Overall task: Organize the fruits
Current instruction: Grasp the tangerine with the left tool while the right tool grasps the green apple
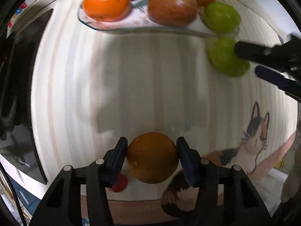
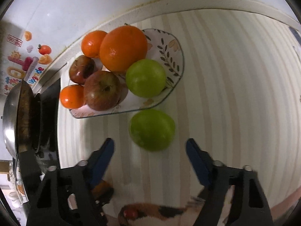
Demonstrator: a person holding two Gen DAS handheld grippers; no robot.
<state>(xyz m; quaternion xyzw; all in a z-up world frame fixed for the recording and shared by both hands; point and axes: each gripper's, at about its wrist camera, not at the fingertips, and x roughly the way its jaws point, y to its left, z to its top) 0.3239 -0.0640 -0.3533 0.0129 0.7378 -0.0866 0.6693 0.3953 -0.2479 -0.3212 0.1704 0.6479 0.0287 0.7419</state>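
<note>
My left gripper [image 1: 152, 146] is shut on an orange [image 1: 152, 157] and holds it above the striped mat. A glass plate [image 2: 175, 56] with a leaf pattern holds several fruits: a big orange [image 2: 123, 49], small oranges, red apples [image 2: 102, 90] and a green apple [image 2: 145, 78]. A second green apple [image 2: 152, 130] lies on the mat just in front of the plate. My right gripper [image 2: 150, 146] is open, its fingers on either side of that apple and a little short of it. In the left wrist view the plate [image 1: 116, 29] is at the top and the right gripper [image 1: 244, 60] reaches the loose green apple [image 1: 225, 58].
A stove with a metal pan [image 2: 13, 116] stands left of the plate. The wall [image 2: 94, 3] runs close behind the plate. A cat picture [image 1: 252, 141] is printed on the mat's near right part. A small red object [image 1: 119, 184] lies below the left gripper.
</note>
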